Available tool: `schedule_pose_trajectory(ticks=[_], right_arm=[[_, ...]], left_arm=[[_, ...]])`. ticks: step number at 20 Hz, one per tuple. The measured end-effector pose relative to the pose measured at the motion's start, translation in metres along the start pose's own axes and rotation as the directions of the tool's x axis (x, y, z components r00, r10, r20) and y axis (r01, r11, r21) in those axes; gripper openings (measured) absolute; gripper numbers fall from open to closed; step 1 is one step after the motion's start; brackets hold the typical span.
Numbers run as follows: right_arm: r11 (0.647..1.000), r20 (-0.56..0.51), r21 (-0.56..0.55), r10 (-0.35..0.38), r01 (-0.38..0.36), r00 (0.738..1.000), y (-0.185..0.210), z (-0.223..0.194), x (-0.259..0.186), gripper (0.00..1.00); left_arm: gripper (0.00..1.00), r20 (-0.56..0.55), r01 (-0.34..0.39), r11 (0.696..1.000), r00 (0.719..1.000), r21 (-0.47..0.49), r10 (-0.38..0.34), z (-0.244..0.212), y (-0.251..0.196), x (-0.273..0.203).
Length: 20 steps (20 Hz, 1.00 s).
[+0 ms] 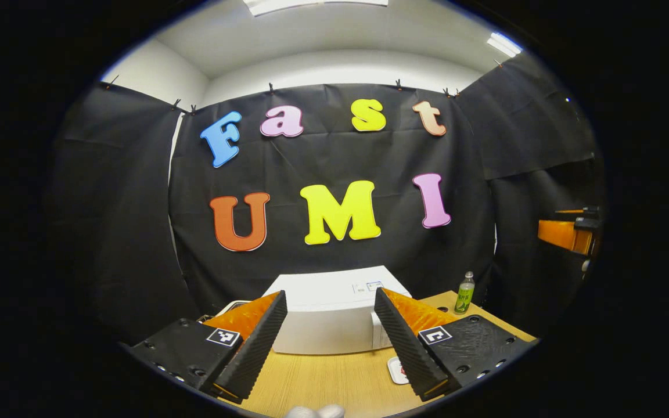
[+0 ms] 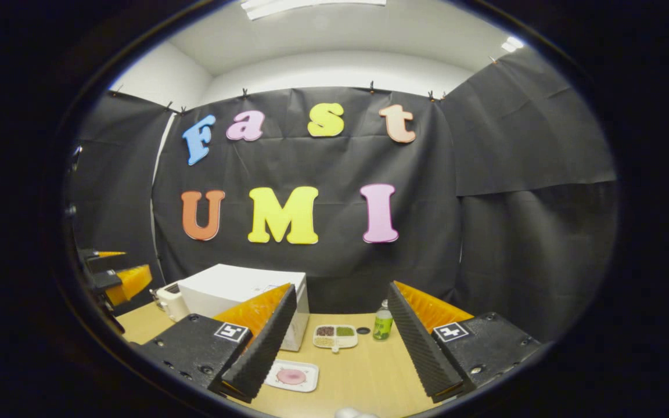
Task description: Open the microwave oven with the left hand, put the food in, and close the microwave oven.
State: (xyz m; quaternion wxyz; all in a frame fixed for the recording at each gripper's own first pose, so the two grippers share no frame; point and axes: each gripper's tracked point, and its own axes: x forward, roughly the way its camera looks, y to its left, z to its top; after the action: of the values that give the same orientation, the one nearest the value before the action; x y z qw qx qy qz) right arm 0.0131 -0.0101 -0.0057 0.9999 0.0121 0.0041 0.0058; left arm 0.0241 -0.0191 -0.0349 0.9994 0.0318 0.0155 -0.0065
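1. Left gripper (image 1: 330, 325) was held level and well back from the microwave oven (image 1: 328, 316), fingers spread wide with nothing between them. The white box sat framed in the gap, so I judged the hand was lined up for a straight approach to the door.
2. Right gripper (image 2: 340, 325) was likewise spread and empty, held above the table (image 2: 363, 377), probably waiting its turn for the food.
3. The microwave oven stood at the rear of the table, near the black cloth wall; its door looked shut. A boxy white case with smooth, flat faces and a small sticker on top.
4. The food (image 2: 291, 376), a flat pink round, lay on a shallow white tray (image 2: 311, 367) with rounded corners, on the table just in front of the oven's right corner, within easy reach of the right gripper.
5. Farther back: a compartmented dish (image 2: 335, 335) of dark and green fillings, and a small green bottle (image 2: 382, 325) standing upright beside it.
6. Table was pale wood-grain, smooth. Finger pads were ridged like saw teeth.
7. Task judged not yet started.
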Motion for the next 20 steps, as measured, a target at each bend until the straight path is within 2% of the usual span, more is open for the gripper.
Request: schedule_pose_trajectory(ticks=[3, 4, 5, 6, 7, 9, 10, 15, 16, 17, 18, 19, 20], right_arm=[[1.0, -0.003, 0.001, 0.0, 0.0, 1.0, -0.01, 0.007, 0.003, 0.93], [1.0, -0.005, -0.004, -0.001, 0.001, 1.0, -0.014, 0.01, 0.004, 1.0], [1.0, -0.008, -0.015, -0.001, 0.001, 1.0, -0.018, 0.011, 0.005, 0.93], [0.999, -0.016, -0.033, -0.003, 0.003, 1.0, -0.022, 0.011, 0.005, 0.93], [0.999, -0.025, -0.052, -0.006, 0.004, 1.0, -0.028, 0.011, 0.006, 1.0], [0.996, -0.039, -0.083, -0.011, 0.007, 0.999, -0.036, 0.013, 0.005, 1.0], [0.996, -0.042, -0.094, -0.012, 0.008, 0.999, -0.039, 0.015, 0.005, 0.93], [0.993, -0.092, -0.121, -0.015, 0.004, 0.996, -0.051, 0.003, 0.008, 0.94], [0.992, -0.106, -0.124, -0.019, 0.006, 0.994, -0.053, -0.001, 0.01, 1.0], [0.992, -0.116, -0.123, -0.025, 0.011, 0.993, -0.056, -0.005, 0.012, 1.0], [0.992, -0.126, -0.124, -0.039, 0.023, 0.991, -0.06, -0.008, 0.013, 0.93], [0.992, -0.137, -0.121, -0.043, 0.026, 0.99, -0.063, -0.013, 0.014, 1.0], [0.992, -0.152, -0.122, -0.05, 0.031, 0.987, -0.065, -0.017, 0.015, 0.94]], left_arm=[[0.96, -0.024, 0.039, 0.999, 0.999, -0.013, -0.04, -0.036, -0.028, 0.015], [0.96, -0.037, 0.049, 0.999, 0.998, -0.005, -0.049, -0.049, -0.038, 0.022], [0.96, -0.054, 0.063, 0.998, 0.997, -0.002, -0.063, -0.064, -0.048, 0.029], [0.96, -0.073, 0.077, 0.997, 0.994, -0.009, -0.077, -0.079, -0.059, 0.037], [0.96, -0.091, 0.087, 0.996, 0.992, -0.027, -0.089, -0.094, -0.069, 0.044], [0.95, -0.114, 0.092, 0.993, 0.988, -0.069, -0.1, -0.117, -0.083, 0.063], [0.96, -0.115, 0.088, 0.993, 0.989, -0.078, -0.097, -0.127, -0.089, 0.076], [0.96, -0.119, 0.052, 0.996, 0.991, -0.074, -0.06, -0.169, -0.098, 0.155], [0.95, -0.132, 0.043, 0.996, 0.99, -0.074, -0.053, -0.18, -0.099, 0.171], [0.87, -0.143, 0.038, 0.996, 0.989, -0.076, -0.049, -0.191, -0.101, 0.184], [0.94, -0.144, 0.047, 0.996, 0.988, -0.074, -0.058, -0.198, -0.105, 0.197], [0.93, -0.147, 0.052, 0.996, 0.987, -0.07, -0.062, -0.206, -0.109, 0.207], [0.87, -0.16, 0.049, 0.997, 0.985, -0.061, -0.058, -0.215, -0.109, 0.215]])
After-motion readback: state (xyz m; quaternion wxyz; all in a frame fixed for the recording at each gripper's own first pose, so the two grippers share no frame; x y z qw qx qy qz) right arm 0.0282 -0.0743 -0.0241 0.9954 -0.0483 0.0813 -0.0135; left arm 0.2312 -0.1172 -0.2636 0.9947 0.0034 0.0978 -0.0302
